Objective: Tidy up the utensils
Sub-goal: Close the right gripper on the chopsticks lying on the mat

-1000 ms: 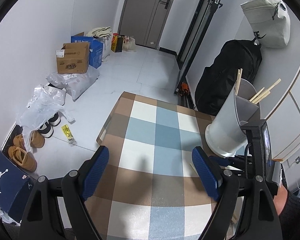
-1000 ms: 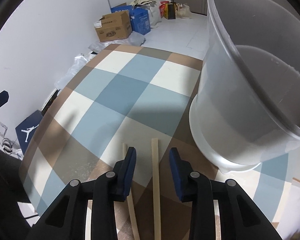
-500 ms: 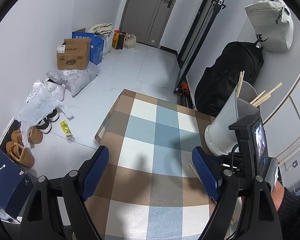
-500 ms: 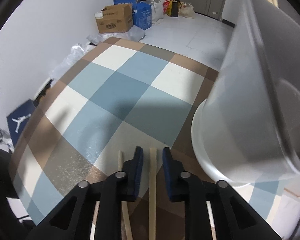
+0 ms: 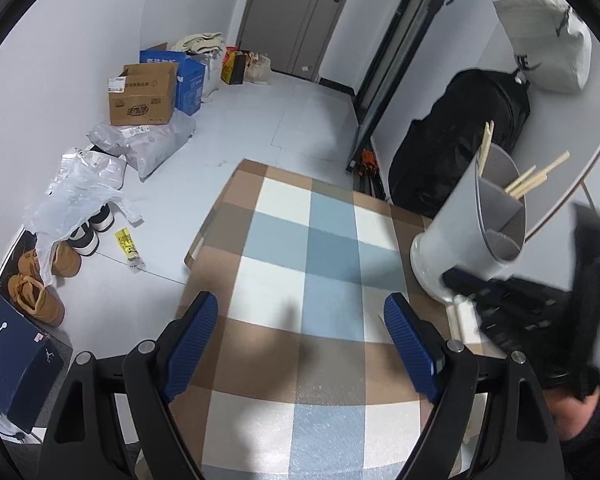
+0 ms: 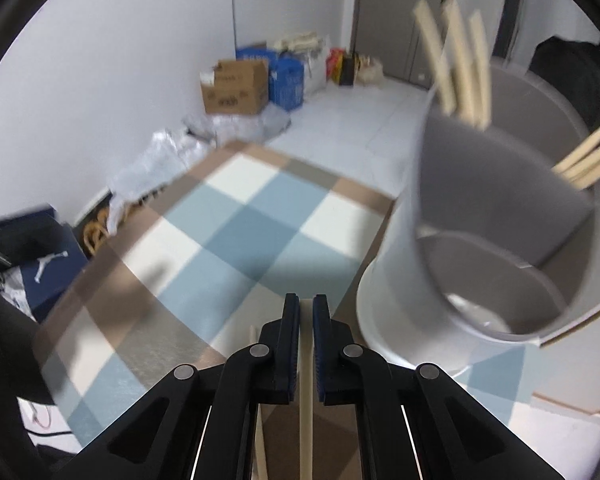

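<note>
Right gripper (image 6: 306, 312) clenched on one chopstick (image 6: 306, 400), holder (image 6: 480, 240) just ahead-right; left gripper (image 5: 300, 336) open, idle: lift clear, tip the stick upright, lower into a compartment.

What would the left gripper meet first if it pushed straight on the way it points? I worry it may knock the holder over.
Probably the checked cloth, not the utensil holder, which stands right of the left gripper; depth is uncertain.
</note>
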`<state>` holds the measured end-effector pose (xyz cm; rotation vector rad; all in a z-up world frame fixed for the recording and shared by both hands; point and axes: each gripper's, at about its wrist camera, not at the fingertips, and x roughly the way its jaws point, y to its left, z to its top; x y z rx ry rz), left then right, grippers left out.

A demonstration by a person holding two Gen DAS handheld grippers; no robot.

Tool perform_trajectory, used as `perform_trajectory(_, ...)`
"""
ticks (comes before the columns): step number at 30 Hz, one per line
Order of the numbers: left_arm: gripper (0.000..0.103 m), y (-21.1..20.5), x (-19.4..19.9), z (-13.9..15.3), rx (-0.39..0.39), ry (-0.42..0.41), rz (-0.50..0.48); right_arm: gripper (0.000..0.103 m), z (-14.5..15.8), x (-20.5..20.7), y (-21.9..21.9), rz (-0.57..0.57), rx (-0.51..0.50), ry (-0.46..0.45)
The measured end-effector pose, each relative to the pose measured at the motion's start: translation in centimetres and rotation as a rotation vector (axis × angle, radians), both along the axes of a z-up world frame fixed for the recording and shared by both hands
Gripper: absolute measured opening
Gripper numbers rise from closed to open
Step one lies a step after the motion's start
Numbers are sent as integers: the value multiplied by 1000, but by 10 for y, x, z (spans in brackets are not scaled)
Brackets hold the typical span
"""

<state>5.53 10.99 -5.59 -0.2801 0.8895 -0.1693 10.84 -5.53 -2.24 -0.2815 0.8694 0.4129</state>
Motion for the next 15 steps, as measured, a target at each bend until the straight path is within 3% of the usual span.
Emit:
perform_trajectory(8, 82, -18, 0, -11, -10, 93, -59, 6, 56, -38, -39, -55, 159, -179)
perform_trajectory(15, 82, -55, 3, -12, 58, 148, -122, 6, 78, -60, -80, -98, 280, -282)
